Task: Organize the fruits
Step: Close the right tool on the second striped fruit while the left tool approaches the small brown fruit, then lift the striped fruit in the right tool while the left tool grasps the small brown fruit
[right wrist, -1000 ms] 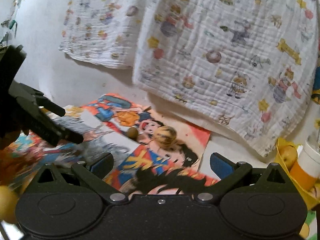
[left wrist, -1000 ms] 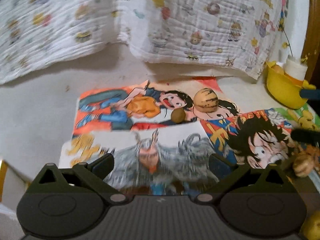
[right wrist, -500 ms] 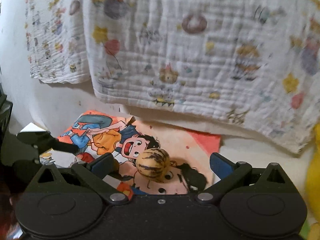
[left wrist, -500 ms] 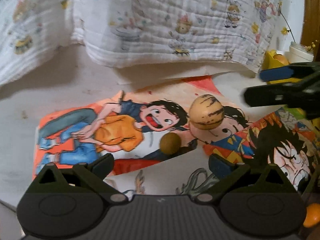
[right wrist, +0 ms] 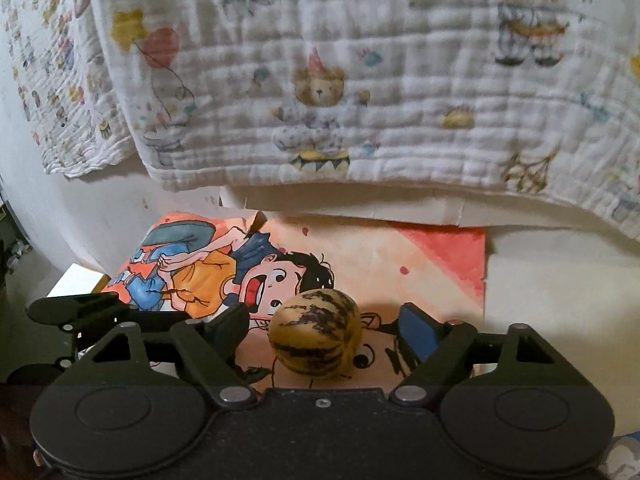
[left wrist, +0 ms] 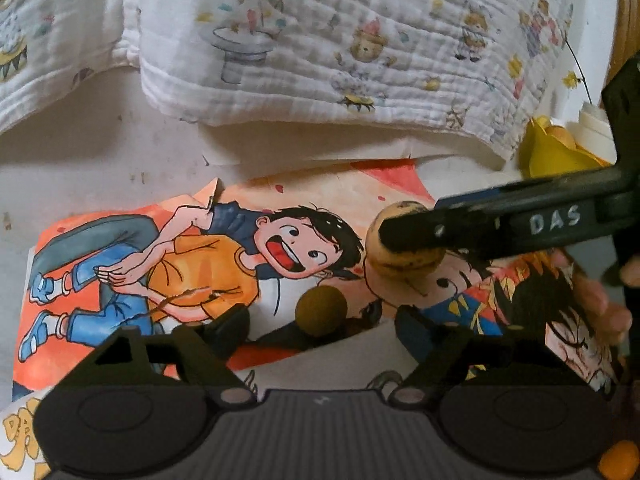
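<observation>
A round, tan-yellow striped fruit (right wrist: 315, 334) with dark brown streaks sits on a cartoon poster (right wrist: 360, 256), resting over a drawn face near the sheet's middle. Just beside it, nearer the left wrist camera, lies a smaller, plain brown round fruit (left wrist: 321, 311), apart from the striped one and also on the paper. At the far right edge, a yellow bowl (left wrist: 554, 154) holds a pale orange fruit (left wrist: 560, 134).

The left gripper (left wrist: 320, 322) points downward at a slant, its fingers (left wrist: 230, 326) spread and closing, pads not yet pressing on anything. The right gripper (right wrist: 320, 330) slants down likewise, its fingers (right wrist: 416, 330) closing too. In the left wrist view it reaches in from the right, a hand (left wrist: 608, 312) behind it.
</observation>
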`<action>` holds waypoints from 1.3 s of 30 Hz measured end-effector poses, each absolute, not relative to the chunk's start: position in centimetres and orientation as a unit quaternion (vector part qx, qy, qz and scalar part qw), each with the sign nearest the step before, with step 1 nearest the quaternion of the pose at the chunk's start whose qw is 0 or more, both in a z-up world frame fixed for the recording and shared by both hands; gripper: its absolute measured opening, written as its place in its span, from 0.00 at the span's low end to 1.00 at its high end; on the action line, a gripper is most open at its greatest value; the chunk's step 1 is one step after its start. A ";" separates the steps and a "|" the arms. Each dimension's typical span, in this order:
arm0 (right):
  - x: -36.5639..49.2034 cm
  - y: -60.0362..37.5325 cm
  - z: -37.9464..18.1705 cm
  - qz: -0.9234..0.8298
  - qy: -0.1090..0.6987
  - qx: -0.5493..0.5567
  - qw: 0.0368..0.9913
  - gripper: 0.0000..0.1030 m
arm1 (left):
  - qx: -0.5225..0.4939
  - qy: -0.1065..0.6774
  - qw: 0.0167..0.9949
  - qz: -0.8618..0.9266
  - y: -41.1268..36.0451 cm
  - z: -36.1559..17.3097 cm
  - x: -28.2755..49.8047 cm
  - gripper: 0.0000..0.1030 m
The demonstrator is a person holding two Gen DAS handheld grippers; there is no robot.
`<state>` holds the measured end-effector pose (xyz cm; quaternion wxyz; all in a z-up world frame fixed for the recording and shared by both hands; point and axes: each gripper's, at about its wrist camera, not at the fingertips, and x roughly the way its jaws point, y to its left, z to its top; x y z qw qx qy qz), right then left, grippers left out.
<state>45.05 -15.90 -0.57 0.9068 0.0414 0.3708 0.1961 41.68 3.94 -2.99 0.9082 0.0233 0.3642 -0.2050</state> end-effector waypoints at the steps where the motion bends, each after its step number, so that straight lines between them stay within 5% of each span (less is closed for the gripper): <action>1: 45.2 -15.8 -0.8 0.198 0.374 0.042 0.905 0.78 | 0.023 0.362 0.909 -0.206 3.9 -3.0 41.7 0.77; 19: 46.2 -15.7 -2.5 0.214 0.380 0.060 0.898 0.59 | 0.051 0.343 0.918 -0.194 3.3 -3.3 41.3 0.30; 39: 45.5 -16.7 -2.1 0.207 0.386 0.078 0.896 0.55 | 0.038 0.364 0.915 -0.170 3.8 -2.7 40.7 0.28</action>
